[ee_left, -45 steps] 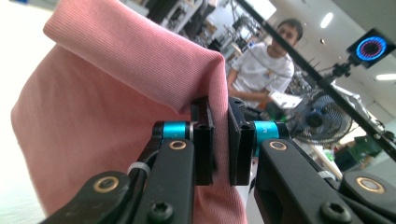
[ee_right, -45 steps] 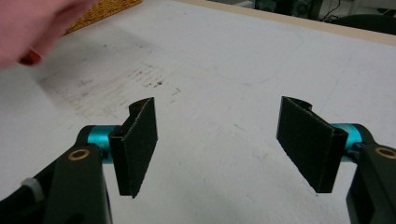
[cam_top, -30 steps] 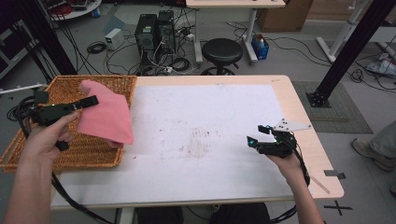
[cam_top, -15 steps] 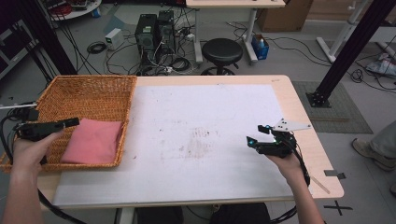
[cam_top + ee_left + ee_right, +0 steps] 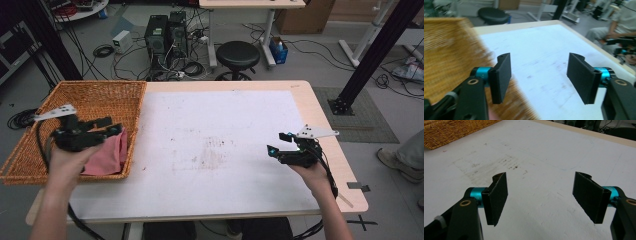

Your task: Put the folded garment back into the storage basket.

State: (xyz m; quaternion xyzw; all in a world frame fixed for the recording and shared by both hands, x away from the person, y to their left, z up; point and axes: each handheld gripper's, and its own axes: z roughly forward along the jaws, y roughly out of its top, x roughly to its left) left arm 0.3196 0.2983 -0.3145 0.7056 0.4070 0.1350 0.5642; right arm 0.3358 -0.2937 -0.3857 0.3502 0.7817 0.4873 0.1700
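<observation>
Nearest the person, the left gripper (image 5: 114, 128) has just been opening its jaws, and nothing is between them; the right gripper (image 5: 276, 144) hovers with jaws apart, empty, over the white-topped table (image 5: 225, 125); the pink folded cloth (image 5: 109, 155) lies in the woven wicker basket (image 5: 100, 97) beside the left gripper; the putting-away looks done, with only withdrawal left.

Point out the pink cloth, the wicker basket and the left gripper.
pink cloth (image 5: 107, 156): high view, middle of its visible fold.
wicker basket (image 5: 102, 86): high view, far rim.
left gripper (image 5: 116, 126): high view, between its open jaws.
</observation>
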